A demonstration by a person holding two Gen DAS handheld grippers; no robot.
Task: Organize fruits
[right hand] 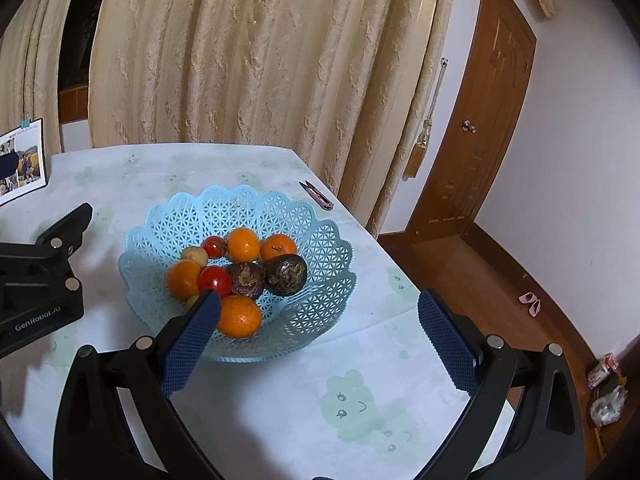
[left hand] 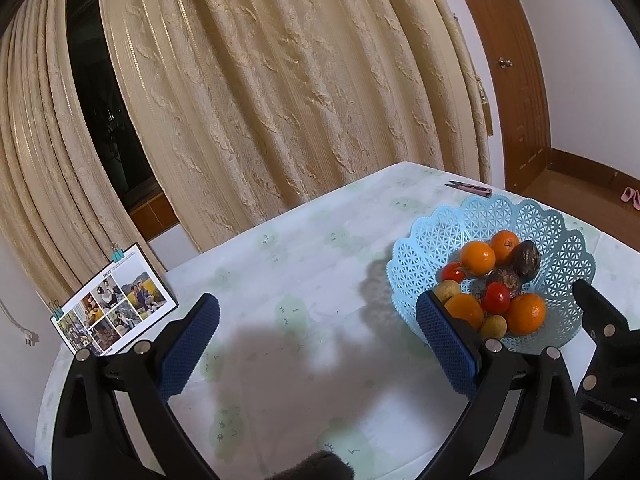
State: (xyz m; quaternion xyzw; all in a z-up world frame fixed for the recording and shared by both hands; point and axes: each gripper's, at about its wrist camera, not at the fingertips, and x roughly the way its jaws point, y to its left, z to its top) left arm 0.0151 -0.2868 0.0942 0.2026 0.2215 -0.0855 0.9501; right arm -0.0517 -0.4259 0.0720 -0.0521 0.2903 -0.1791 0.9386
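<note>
A light blue lattice basket [right hand: 316, 240] [left hand: 560, 224] stands on the table and holds several oranges [right hand: 239, 316] [left hand: 526, 314], two red tomatoes [right hand: 215, 279] [left hand: 496, 298], two dark brown fruits [right hand: 286, 274] [left hand: 526, 259] and small yellowish fruits [right hand: 195, 255] [left hand: 494, 326]. My left gripper [left hand: 318, 338] is open and empty, above the bare tablecloth left of the basket. My right gripper [right hand: 320, 338] is open and empty, just in front of the basket; its left finger pad [right hand: 188, 344] overlaps the basket's near rim.
A photo card [left hand: 114, 312] [right hand: 22, 160] with clips stands at the table's far left. Small pink snips [left hand: 470, 188] [right hand: 318, 196] lie behind the basket near the table's far edge. Curtains hang behind the table. A wooden door [right hand: 476, 120] and floor lie to the right.
</note>
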